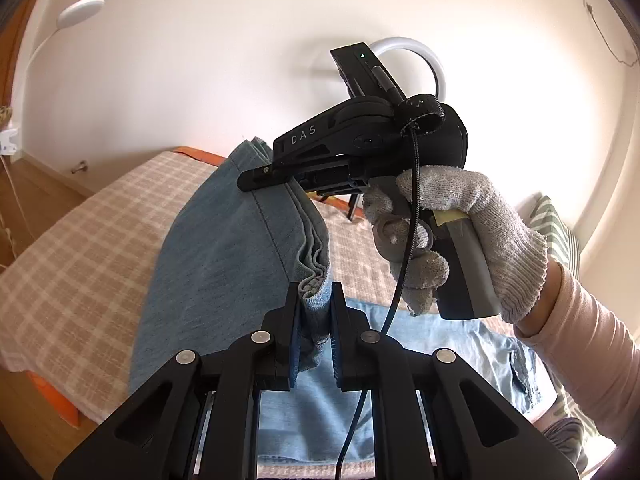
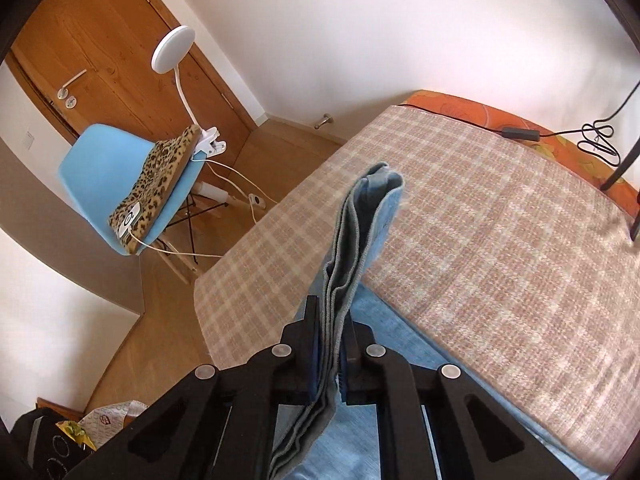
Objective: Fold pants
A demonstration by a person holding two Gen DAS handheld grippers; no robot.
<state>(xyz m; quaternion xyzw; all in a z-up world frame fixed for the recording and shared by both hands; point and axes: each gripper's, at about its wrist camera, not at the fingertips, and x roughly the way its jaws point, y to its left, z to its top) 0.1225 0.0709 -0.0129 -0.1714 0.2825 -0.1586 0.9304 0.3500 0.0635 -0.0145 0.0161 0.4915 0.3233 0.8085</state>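
While both tools are lifted over the checked bedcover (image 2: 500,240), the pants (image 1: 224,248) are held at 2 points along a stacked denim edge. The left gripper (image 1: 315,320) is clamped narrow on a bunched hem, with several layers seen between its pads. The right gripper (image 2: 331,344) is likewise closed tight on layered fabric, and in the left view it is seen gripped in a gloved hand (image 1: 452,236) at the far end of the same edge. Below both tools, the rest of the garment is spread on the bed.

Risks judged from here:
1. An inner layer could slip out of either pinch, since only the outer plies are pressed directly.
2. Uneven carrying of the 2 ends could skew the fold.
3. The dangling cable (image 1: 404,264) could snag the cloth.
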